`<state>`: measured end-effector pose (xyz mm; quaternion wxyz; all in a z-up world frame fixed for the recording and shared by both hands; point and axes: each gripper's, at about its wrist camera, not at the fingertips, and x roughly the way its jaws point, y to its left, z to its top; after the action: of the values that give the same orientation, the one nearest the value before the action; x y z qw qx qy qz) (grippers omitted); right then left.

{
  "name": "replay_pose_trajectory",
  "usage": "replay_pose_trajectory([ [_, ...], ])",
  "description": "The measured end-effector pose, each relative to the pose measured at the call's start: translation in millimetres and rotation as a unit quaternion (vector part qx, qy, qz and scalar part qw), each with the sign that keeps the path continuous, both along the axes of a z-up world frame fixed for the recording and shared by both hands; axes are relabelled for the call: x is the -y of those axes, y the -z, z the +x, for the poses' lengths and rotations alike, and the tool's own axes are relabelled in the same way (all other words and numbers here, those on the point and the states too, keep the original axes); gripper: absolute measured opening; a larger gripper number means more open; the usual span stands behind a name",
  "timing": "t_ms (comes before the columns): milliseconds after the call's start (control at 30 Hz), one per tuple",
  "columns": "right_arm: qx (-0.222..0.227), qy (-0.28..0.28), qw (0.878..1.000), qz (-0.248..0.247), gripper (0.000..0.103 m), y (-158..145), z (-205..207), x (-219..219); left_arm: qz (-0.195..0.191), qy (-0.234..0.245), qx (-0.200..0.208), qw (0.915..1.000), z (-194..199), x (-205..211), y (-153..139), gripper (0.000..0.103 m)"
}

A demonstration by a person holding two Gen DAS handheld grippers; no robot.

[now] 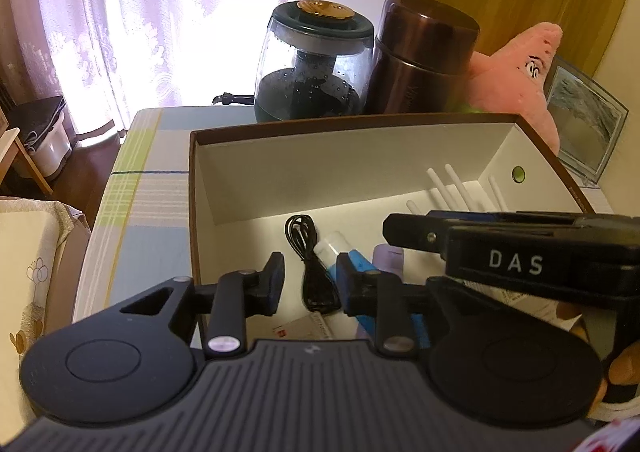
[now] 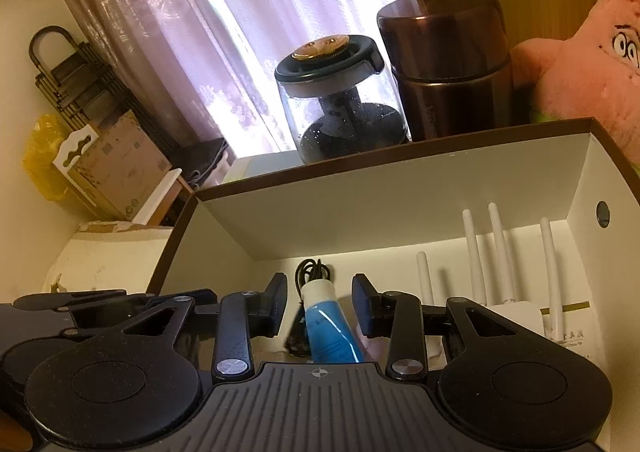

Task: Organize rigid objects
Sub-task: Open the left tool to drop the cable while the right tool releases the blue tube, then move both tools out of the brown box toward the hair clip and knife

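One open box (image 1: 208, 188), brown outside and white inside, sits on the checked tabletop (image 1: 132, 180), and I place everything by it. Behind its far wall stand three things: one pink plush star (image 1: 516, 68) at the right corner, one brown metal flask (image 1: 424, 52), and one glass jar with a dark lid (image 1: 312, 64) to the flask's left. One framed picture (image 1: 584, 124) leans beside the box's right wall.

Inside the box, one white router with four upright antennas (image 2: 496, 248) stands against the right wall. One blue tube with a white cap (image 2: 328, 332) lies near the middle of the floor, one coiled black cable (image 1: 308, 260) just left of it, one pale purple container (image 1: 386, 256) just right of it.

My two grippers hang over the box's near edge. My left fingers (image 1: 306, 284) stand slightly apart above the cable, gripping nothing. My right fingers (image 2: 320, 304) are open a little wider, the tube lying between them, apparently untouched.
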<state>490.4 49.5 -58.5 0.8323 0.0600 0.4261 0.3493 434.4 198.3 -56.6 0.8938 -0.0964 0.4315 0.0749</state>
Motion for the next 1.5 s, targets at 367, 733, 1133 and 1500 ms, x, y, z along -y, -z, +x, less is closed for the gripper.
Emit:
replay_pose_trajectory([
  [367,-0.005,0.013,1.0,0.007,0.049,-11,-16,20,-0.008,0.009,0.004,0.9999,-17,12,-8,0.026],
  [733,0.008,0.04,0.999,0.026,0.059,-36,-48,56,-0.02,0.012,0.019,0.9995,-48,27,-30,0.034],
  [1133,0.026,0.066,0.997,0.017,0.067,-55,-107,101,-0.027,0.016,0.039,0.9987,-107,53,-55,0.04],
  [1500,0.018,0.079,0.997,-0.016,0.068,-51,-158,136,-0.031,0.021,0.036,0.9986,-156,78,-62,0.042],
])
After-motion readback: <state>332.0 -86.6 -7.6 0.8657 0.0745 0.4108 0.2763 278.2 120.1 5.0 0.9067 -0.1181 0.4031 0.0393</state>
